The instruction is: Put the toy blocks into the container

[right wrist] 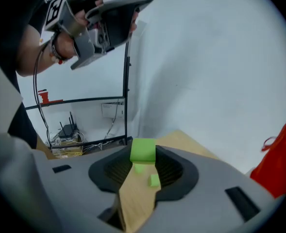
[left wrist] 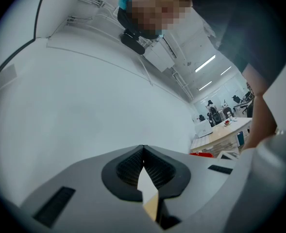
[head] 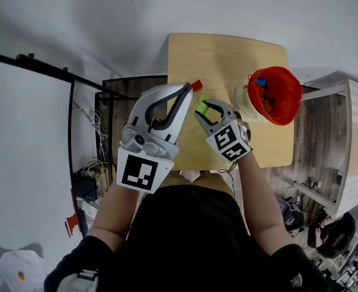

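Black metal rack point(head: 75, 84): left side of the head view, standing on the floor beside the table, with cables below it.

Left gripper point(head: 188, 90): centre-left of the head view, held above the near left part of the table. In the left gripper view its jaws are clenched tip to tip with nothing between them, and it point(left wrist: 143, 152) faces a plain white wall.

Red block point(head: 196, 84): lies on the table point(head: 227, 53) just past the tip of the left gripper, near the table's left edge. Whether the two touch cannot be told.

Green block point(head: 203, 107): centre of the head view, off the table top, pinched between the jaw tips of the right gripper point(head: 205, 111). In the right gripper view the block point(right wrist: 143, 149) sits at the very tips of the right gripper point(right wrist: 143, 157), both pads pressing on its sides.

Small green patch point(right wrist: 155, 180): seen through the jaw gap against the wooden table top. What it is cannot be told.

Container point(head: 244, 102): a white bucket lined with a red bag, standing on the right part of the table, to the right of the right gripper and apart from it.

Blue block point(head: 261, 82): lies inside the container, near its upper left rim.

Second wooden table point(head: 355, 139): far right edge of the head view.
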Tool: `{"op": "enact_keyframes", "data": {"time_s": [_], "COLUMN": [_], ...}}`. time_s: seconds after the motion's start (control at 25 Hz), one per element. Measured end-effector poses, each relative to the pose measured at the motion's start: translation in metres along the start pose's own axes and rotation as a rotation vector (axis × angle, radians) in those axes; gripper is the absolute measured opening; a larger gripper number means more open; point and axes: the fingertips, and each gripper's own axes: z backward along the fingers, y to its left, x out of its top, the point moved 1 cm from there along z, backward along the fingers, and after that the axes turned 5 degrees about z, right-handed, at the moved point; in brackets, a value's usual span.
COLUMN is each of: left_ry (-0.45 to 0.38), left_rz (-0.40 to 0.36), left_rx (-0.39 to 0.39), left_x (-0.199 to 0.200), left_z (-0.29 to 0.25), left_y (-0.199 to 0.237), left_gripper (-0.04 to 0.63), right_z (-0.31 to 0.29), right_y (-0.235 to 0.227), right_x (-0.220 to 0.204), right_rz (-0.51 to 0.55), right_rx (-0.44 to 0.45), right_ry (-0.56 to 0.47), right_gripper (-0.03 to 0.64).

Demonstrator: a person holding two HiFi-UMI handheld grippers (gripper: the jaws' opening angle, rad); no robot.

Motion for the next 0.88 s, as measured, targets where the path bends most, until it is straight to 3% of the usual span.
{"op": "enact_keyframes", "data": {"time_s": [0.32,0.52,0.88], "left_ry": [-0.037,-0.101,-0.143], "left_rz": [-0.011,-0.014,-0.029], "left_rx": [0.006,0.014,-0.024], "left_x": [0.025,0.055,0.075], "left_z": [-0.006,-0.011,-0.029], "left_y": [-0.003,-0.006,-0.027], "left_gripper": [0.011,0.011,0.011], "right_z": [0.092,0.146,0.181], "right_y": [-0.028,-0.041,-0.055], "right_x": [0.113,0.158,0.156], "right_rz": [-0.028,-0.011,-0.019], "right_rx": [-0.168,-0.267,-0.335], "right_ry": [-0.307,-0.449,-0.48], "right_gripper": [0.161,0.161,0.161]}}
